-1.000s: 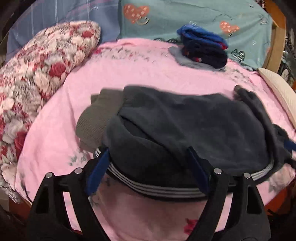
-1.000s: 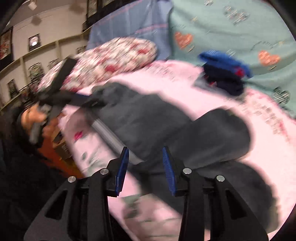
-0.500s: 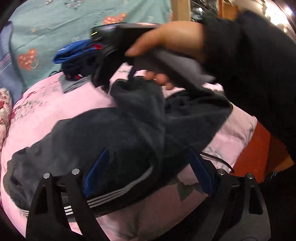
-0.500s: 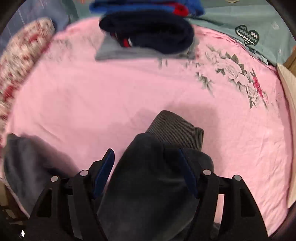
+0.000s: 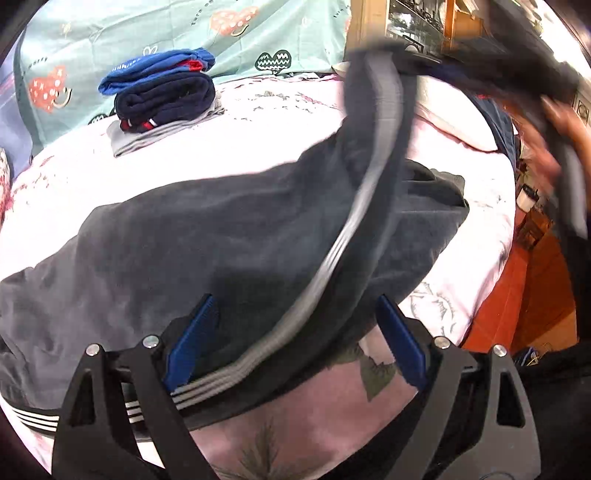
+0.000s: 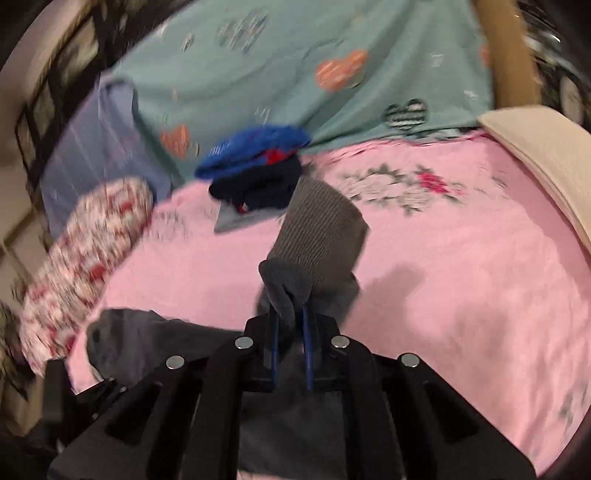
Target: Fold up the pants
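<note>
Pants (image 5: 229, 229) of dark grey fleece are spread across the pink floral bedsheet (image 5: 295, 107), filling the centre of the left wrist view. The left hand-held gripper (image 5: 295, 343) is seen at 6 o'clock with its blue pads (image 5: 192, 339) set wide apart, the striped side seam (image 5: 332, 266) passing between them without being clamped. One leg is drawn upward toward 1 o'clock, where a blurred hand (image 5: 557, 122) is visible. In the right wrist view, the right hand-held gripper (image 6: 290, 339) is closed on a fold of the pants (image 6: 284, 291) just below the ribbed cuff (image 6: 321, 232), which is held above the bedsheet (image 6: 461, 258). A stack of folded clothes (image 5: 166, 96) is seen at 11 o'clock, well apart from the pants, against a teal heart-print cover (image 5: 258, 33). A floral pillow (image 6: 85, 251) lies at 9 o'clock in the right wrist view.
</note>
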### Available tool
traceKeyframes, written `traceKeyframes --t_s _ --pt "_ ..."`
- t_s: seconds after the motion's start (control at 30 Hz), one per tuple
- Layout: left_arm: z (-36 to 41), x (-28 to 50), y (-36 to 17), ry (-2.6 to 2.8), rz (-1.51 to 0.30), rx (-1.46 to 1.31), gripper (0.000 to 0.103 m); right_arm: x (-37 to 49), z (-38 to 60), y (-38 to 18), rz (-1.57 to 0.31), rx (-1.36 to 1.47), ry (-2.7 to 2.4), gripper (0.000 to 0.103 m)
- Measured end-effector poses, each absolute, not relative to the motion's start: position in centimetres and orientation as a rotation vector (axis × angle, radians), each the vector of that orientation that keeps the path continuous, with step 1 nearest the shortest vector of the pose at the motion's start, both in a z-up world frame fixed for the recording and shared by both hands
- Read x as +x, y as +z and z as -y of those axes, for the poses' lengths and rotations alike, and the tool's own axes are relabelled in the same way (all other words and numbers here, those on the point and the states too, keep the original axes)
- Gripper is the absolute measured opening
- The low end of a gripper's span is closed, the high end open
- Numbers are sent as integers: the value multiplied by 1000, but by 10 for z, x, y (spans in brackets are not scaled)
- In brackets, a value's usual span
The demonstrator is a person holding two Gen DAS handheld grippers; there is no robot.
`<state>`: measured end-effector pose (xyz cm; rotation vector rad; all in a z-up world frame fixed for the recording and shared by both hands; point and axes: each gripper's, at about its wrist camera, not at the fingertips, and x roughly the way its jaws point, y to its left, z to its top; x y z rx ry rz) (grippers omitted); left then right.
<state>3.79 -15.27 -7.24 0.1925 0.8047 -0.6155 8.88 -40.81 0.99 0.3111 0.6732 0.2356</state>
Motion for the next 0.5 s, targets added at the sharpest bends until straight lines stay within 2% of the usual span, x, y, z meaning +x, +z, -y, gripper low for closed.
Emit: traceKeyframes --t_s 0.13,0.23,0.5 --pt "156 52 -78 -607 -834 171 90 33 452 -57 -725 470 167 11" --pt "161 59 -82 -590 -850 175 93 26 459 -103 -751 532 144 12" --pt "145 48 -65 -541 -777 132 93 17 454 -93 -715 522 170 15"
